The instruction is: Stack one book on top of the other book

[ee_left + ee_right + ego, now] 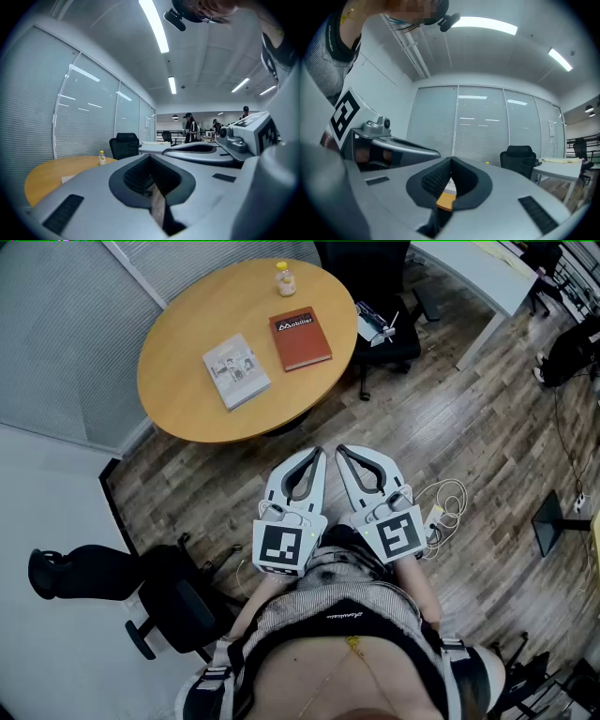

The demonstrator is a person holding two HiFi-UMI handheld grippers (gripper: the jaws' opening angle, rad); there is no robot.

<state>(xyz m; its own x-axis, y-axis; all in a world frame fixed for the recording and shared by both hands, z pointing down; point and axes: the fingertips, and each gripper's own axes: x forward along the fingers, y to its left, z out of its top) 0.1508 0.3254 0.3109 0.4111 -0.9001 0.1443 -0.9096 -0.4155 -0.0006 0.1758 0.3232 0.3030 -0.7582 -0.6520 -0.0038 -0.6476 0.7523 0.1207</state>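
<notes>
Now nothing is held. The left gripper [317,456] and the right gripper [343,452] are both fully closed, jaws pressed together with nothing between them. They hang side by side in front of the person, well apart from the table [178,399].

The grey book [236,371] and the red book [301,337] lie flat on the table, near each other but not touching, and each is turned at a different angle.

I see several risks:
- A flat book gives the jaws no edge to take. If a gripper comes down closed, or opens too late, I think it only pushes the book along the smooth top.
- The grey book lies near the table edge on the person's side, so a push in that direction may send it to the floor.
- The bottle [284,278] stands beyond the red book, near the far edge. A long reach may knock it over.
- Held by one corner, a book may fall open or tilt, and because of the different angles the stack may end up crooked.

Count: two books, one bottle, one round table and two grippers. Two black chairs stand close by, one [384,296] beyond the table and one [159,601] at the person's left.
</notes>
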